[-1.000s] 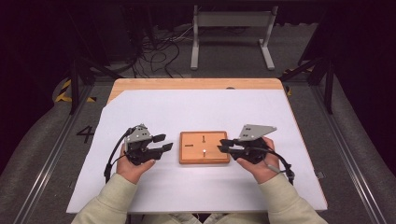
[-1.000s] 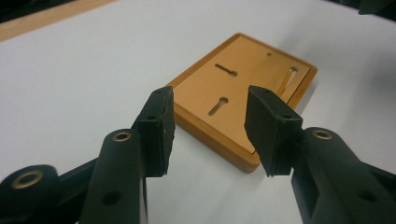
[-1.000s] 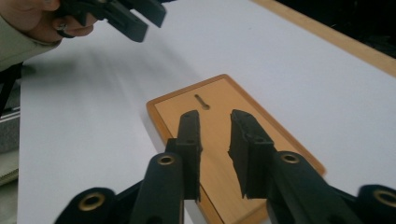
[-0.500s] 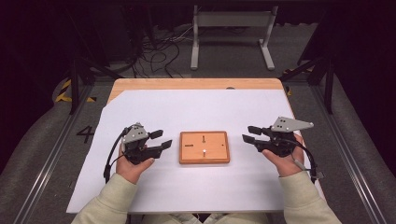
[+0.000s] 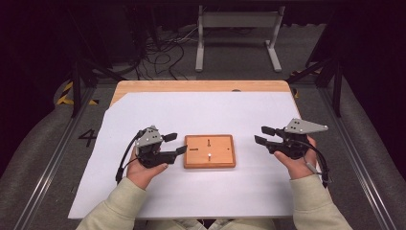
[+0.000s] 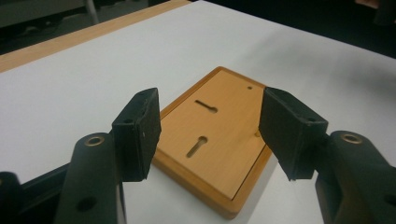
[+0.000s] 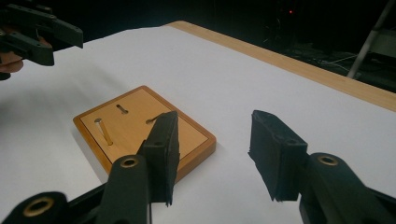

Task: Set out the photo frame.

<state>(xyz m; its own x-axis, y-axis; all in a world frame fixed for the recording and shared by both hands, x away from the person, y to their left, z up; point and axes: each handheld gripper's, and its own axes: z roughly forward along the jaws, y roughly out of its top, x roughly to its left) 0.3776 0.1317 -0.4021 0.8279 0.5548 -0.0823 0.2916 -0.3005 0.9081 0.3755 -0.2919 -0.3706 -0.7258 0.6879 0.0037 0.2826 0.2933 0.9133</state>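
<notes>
While both of my grippers hang apart from it, the wooden board [image 5: 209,151] lies flat near the middle of the white sheet [image 5: 201,110], a small upright peg [image 5: 209,155] standing in it and a keyhole-shaped slot [image 5: 209,142] just beyond the peg. My left gripper [image 5: 174,143] sits just beside the board's left edge; its jaws have just been opening, they stand wide, and in the left gripper view nothing is between them, only the board [image 6: 219,140] lying past them. My right gripper [image 5: 263,135] hovers well clear of the board's right edge; its jaws too have just been opening, now partly spread and empty, with the board [image 7: 140,130] and its metal peg [image 7: 103,131] ahead in the right gripper view. I judge the peg work done, or at a pause, since both tools have let go and nothing loose lies on the sheet; what is left, if anything, I cannot tell. The sheet covers a pale wooden table [image 5: 201,86]. Beyond it the room is dark, with grey floor matting, tangled cables [image 5: 158,52] and a grey metal stand [image 5: 237,36].
</notes>
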